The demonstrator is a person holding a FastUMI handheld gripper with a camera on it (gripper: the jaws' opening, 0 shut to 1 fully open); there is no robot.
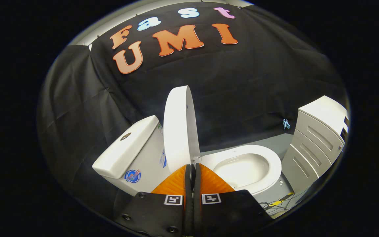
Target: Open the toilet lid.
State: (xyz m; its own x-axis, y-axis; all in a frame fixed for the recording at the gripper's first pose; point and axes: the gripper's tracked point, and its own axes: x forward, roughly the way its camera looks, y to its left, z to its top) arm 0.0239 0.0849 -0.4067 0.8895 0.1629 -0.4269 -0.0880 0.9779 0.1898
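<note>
The white toilet lid [180,126] stands raised, nearly upright, close to the white cistern [128,148] beside it. The seat ring [268,158] and the bowl [242,169] lie uncovered beyond the lid's hinge. My gripper [192,166] sits just in front of the lid's lower edge near the hinge. Its two fingers are pressed together with no gap and nothing held between them; the tips end right at the lid's base, apart from it or barely touching.
A white cabinet [317,138] with slatted drawer fronts stands beyond the bowl. Loose cables [280,204] lie on the grey floor near the toilet's foot. A small blue clip [286,124] hangs on the black cloth wall behind.
</note>
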